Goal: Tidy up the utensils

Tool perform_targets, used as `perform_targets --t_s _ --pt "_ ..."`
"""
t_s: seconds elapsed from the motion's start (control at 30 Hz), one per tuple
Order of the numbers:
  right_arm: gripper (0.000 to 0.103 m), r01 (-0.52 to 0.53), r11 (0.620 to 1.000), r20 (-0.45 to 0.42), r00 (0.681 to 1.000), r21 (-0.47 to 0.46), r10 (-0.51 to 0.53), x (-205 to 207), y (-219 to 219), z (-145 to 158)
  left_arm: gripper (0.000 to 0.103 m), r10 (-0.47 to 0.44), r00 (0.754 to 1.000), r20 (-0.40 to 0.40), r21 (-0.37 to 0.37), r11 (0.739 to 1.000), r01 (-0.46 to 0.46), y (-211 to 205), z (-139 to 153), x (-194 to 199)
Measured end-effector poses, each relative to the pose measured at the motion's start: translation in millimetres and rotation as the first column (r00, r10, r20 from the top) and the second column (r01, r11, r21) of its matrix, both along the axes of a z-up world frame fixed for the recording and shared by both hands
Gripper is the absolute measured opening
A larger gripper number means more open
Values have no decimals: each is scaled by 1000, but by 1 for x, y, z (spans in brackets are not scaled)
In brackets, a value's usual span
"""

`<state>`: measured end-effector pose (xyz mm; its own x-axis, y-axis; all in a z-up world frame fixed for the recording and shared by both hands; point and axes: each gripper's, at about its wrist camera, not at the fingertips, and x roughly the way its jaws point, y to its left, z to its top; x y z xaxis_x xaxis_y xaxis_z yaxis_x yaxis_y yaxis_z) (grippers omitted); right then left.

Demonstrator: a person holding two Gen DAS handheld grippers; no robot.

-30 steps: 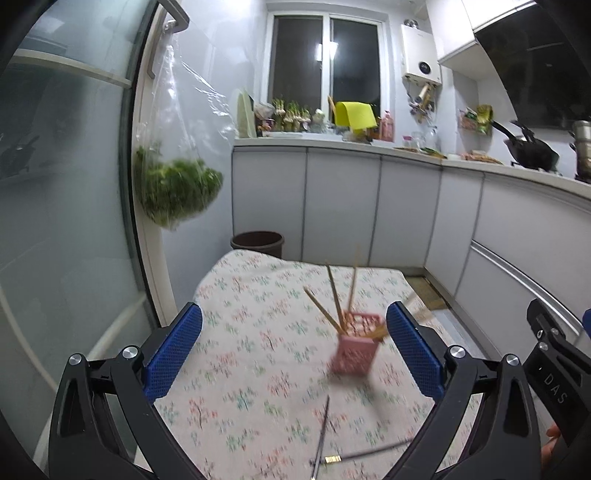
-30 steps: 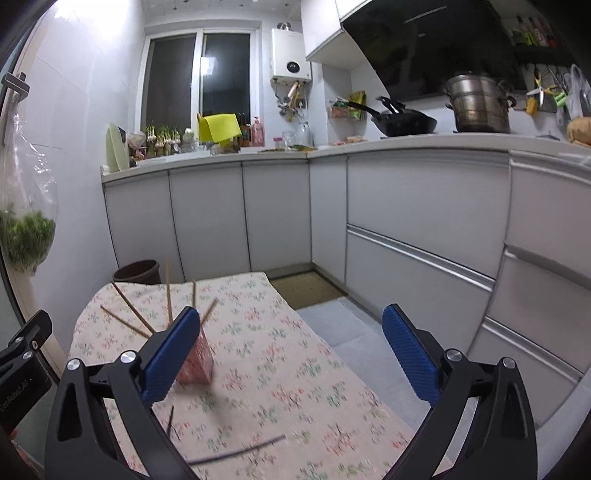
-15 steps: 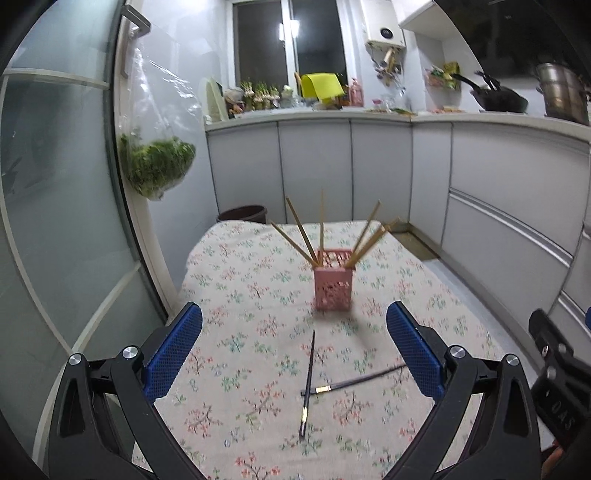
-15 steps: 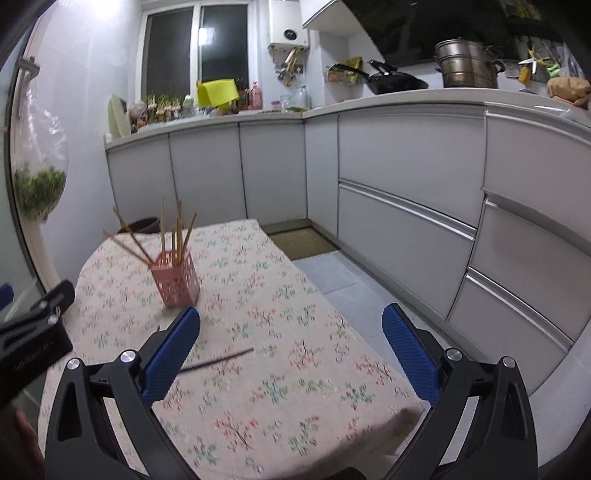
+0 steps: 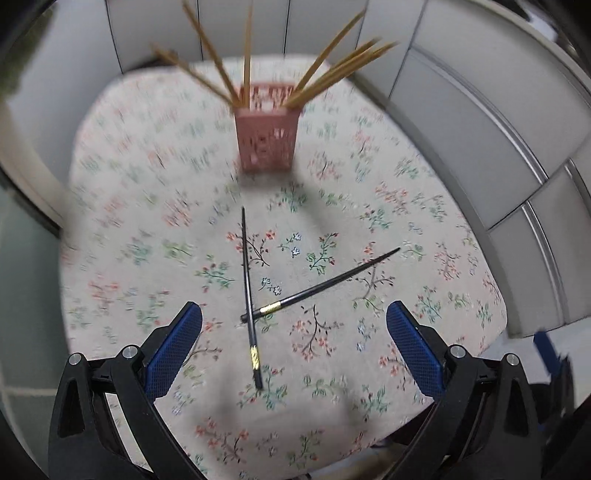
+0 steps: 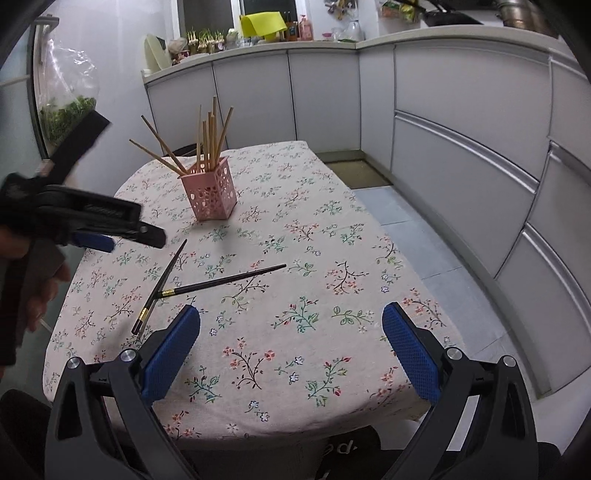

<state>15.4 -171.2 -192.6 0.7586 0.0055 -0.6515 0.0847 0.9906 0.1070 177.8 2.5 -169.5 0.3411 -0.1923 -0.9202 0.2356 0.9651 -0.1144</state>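
A pink perforated holder (image 5: 266, 138) (image 6: 209, 191) with several wooden chopsticks (image 6: 207, 140) stands on the floral tablecloth (image 5: 369, 295) (image 6: 295, 332). Two black chopsticks lie crossed in front of it: one (image 5: 248, 295) (image 6: 160, 284) points toward the holder, the other (image 5: 325, 286) (image 6: 225, 278) lies across to the right. My left gripper (image 5: 293, 354) is open and empty, hovering above the crossing. It also shows at the left of the right wrist view (image 6: 92, 221). My right gripper (image 6: 291, 354) is open and empty over the table's near right part.
White cabinets (image 6: 461, 147) run along the far and right sides, a tiled floor strip (image 6: 406, 229) between them and the table. A bag of greens (image 6: 66, 107) hangs at the left by a glass door. The counter (image 6: 258, 33) holds bottles and plants.
Both grippers tilted downward toward the table. The left one has moved closer over the black chopsticks; the holder now sits at the top of its view. Both stay open.
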Motion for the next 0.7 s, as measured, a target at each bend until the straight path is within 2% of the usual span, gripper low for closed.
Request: perform_targets --t_s 0.07,0.17,0.2,0.33,0.37,0.43,0.5,0.6,0.7 --pt "96 6 1000 -10 1000 7 -6 3 -2 -3 95 21 997 -71 1 1000 -21 4 -18 23" --pt "96 18 1000 -32 999 25 -17 7 -7 -6 81 57 988 -143 17 998 -56 9 -45 46" --pt "96 21 999 -37 999 34 -20 8 -10 -7 72 66 986 -152 22 998 -63 9 -48 53" --pt "96 36 997 -60 998 61 -32 12 -14 -9 56 109 982 -154 45 994 -103 18 -64 76" --pt "96 38 997 -64 997 62 -34 13 -14 -10 53 117 982 -150 37 993 -112 20 -66 80" --pt "96 37 998 -74 997 60 -32 16 -13 -12 41 126 981 -150 12 992 -126 22 -71 83" --pt "96 29 998 -84 996 53 -25 18 -10 -14 35 137 977 -161 2 990 -138 24 -79 85" --pt "96 19 999 -89 996 38 -16 19 -6 -14 29 137 979 -150 28 991 -134 22 -86 85" --pt "96 12 1000 -90 996 29 -10 20 -2 -15 27 129 983 -133 64 991 -122 17 -86 87"
